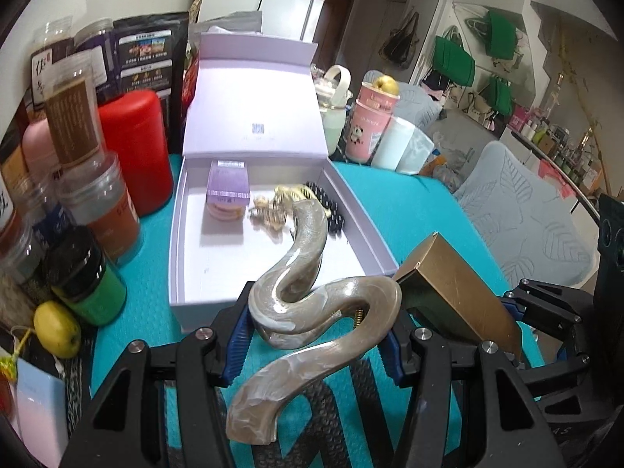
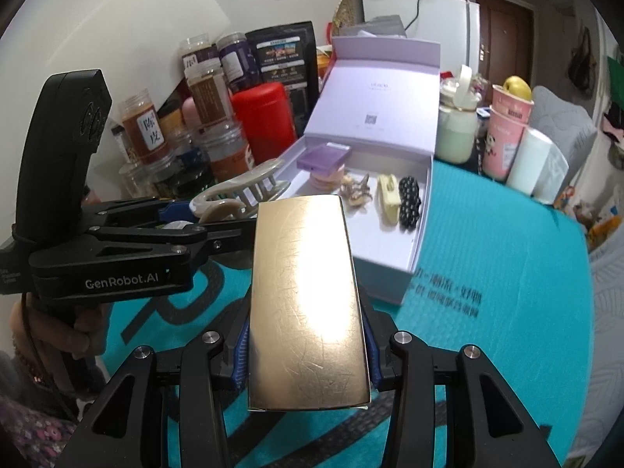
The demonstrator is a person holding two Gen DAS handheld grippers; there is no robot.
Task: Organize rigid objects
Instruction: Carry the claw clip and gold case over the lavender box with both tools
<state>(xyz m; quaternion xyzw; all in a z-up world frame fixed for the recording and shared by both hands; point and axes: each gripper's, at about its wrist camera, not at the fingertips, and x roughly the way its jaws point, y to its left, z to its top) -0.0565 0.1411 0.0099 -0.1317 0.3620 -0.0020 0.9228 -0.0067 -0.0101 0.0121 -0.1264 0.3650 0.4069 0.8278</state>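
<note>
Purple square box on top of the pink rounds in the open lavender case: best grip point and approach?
Grip the purple square box across its two opposite flat side faces, coming from above. It lies flat on the pink rounds, near the case's back left corner, so the walls block a side approach. The jaws would have to open wide. Both grippers are full now, so this is a judgement only.

— What is crowding the teal mat (image 1: 409, 210)?
— A red canister (image 1: 136, 148), spice jars (image 1: 74, 124) and a lemon (image 1: 56, 327) are sitting left; a panda cup (image 1: 368, 128) is standing right.
</note>
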